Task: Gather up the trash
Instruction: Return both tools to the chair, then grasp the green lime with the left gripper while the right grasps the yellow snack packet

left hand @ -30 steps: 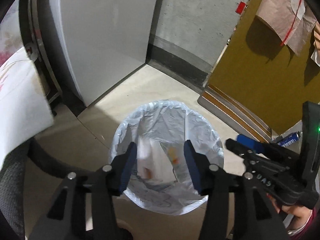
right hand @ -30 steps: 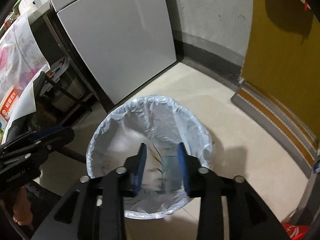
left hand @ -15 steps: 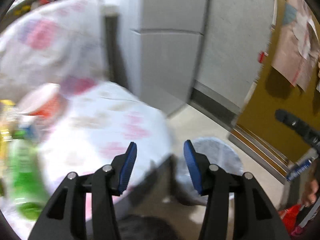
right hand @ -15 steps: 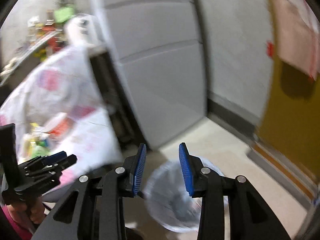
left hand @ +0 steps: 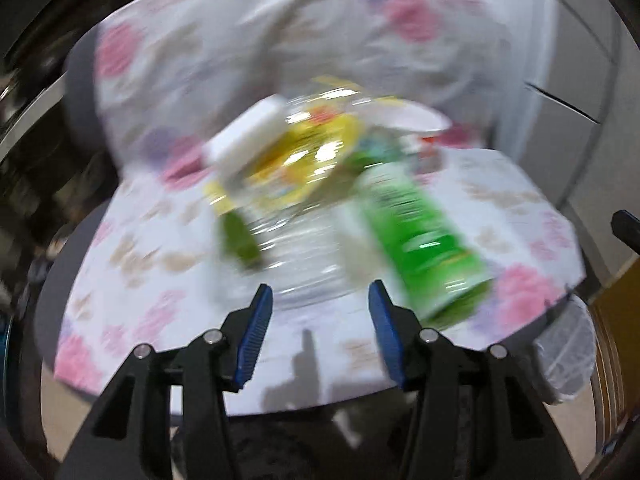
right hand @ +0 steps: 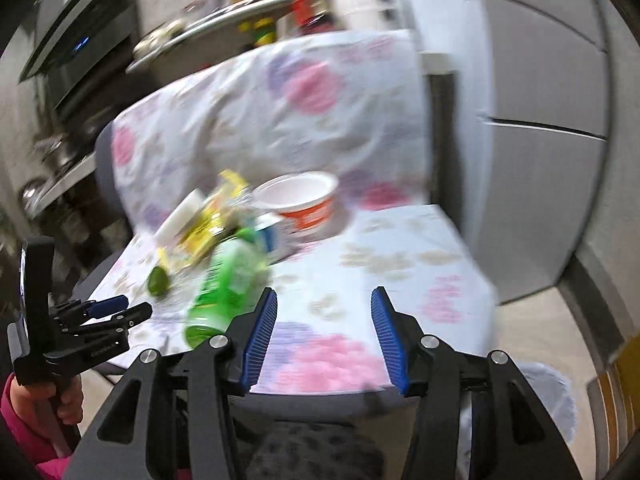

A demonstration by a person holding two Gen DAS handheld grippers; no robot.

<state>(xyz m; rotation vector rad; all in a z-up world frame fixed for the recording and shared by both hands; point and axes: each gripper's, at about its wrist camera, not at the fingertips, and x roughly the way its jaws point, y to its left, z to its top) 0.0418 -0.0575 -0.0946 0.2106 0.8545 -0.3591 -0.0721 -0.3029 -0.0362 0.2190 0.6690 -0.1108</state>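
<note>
Back from the bin, over the trash pile

My view has swung from the bin (right hand: 548, 404) to the floral-covered seat: one drop seems done, next pick begins. Left fingers (left hand: 318, 334) spread, empty; right fingers (right hand: 322, 338) empty and opening. The green bottle (left hand: 420, 236) lies on its side just ahead of my left fingers, long axis running away and leftward, base nearest. The cup (right hand: 300, 200) stands beyond.

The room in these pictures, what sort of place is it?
Probably a home kitchen or dining corner. A grey fridge stands at the right, a shelf crowded with bottles runs along the back, and a chair under a floral cloth holds empty food packaging, including a white tub.
</note>
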